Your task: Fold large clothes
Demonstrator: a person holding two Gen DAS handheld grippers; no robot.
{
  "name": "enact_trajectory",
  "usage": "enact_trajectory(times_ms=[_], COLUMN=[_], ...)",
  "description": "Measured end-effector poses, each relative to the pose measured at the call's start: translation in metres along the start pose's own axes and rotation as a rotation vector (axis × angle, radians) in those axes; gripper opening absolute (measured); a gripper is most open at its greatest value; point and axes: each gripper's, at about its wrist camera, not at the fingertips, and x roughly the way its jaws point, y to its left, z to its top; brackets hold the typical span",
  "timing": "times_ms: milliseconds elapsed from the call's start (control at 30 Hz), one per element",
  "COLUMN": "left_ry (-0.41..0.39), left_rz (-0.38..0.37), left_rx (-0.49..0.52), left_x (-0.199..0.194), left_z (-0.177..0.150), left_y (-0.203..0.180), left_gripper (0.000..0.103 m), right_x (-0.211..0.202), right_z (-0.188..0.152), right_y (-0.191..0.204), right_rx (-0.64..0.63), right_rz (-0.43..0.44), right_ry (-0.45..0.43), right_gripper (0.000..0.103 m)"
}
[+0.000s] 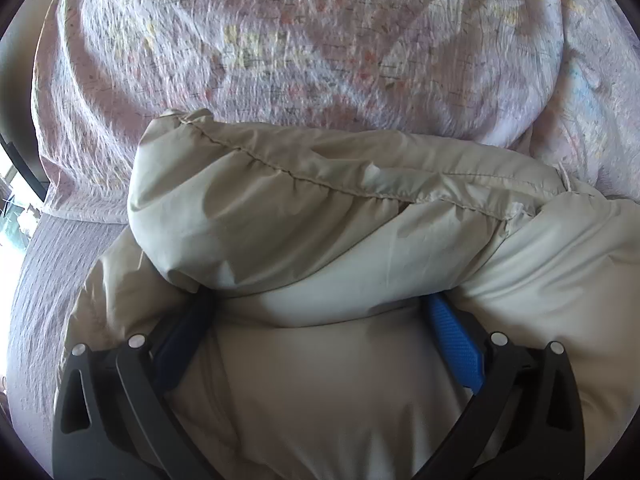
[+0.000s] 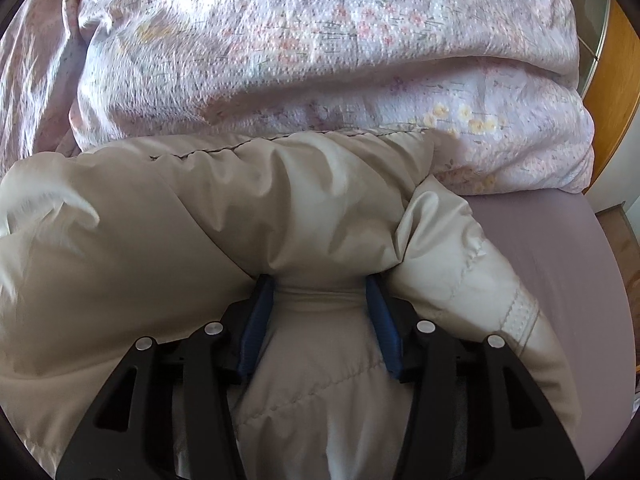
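Lilac bedsheet under floral quilt; both claws, left and right, pinching beige jacket.

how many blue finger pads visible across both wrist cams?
4. Left wrist view: one pad in shadow at the left, one lit at the right, tips buried under the beige puffer jacket. Right wrist view: two, flanking a pinch of jacket.

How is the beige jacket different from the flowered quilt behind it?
The jacket is plain beige and smooth; the quilt is pale pink, flowered and textured. The jacket lies nearer, bunched between the fingers of both grippers; the quilt is piled behind it, untouched. Both are puffy and lie on the bed.
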Motion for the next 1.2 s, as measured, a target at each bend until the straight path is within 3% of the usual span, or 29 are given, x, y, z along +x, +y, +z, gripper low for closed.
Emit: enact_trajectory(times_ms=[667,900,1033,1200], left_ry=[-0.03,0.043,0.076,0.101], left_rz=[0.003,0.016,0.042,0.059], left_rx=[0.0,0.01,0.015,0.007], left_x=[-0.005,-0.015,-0.028,-0.057], left_z=[-0.003,0.006,0.006,0.0], left_y=[-0.001,0.002,0.004,0.016], left_gripper=[0.101,0.101,0.101,0.101], right_x=[0.004,-0.004,-0.017,-0.048], right_z=[0.0,0.009,0.013,0.013], right_y=[0.006,0.002,-0.001,-0.025], right_rx=[-0.017,-0.008,-0.012,0.045], right_rz=[-0.026,-0.025,-0.021,-0.029], right_ry=[-0.036,0.034,0.065,0.043], right_gripper=[0.052,0.054,0.062,0.066])
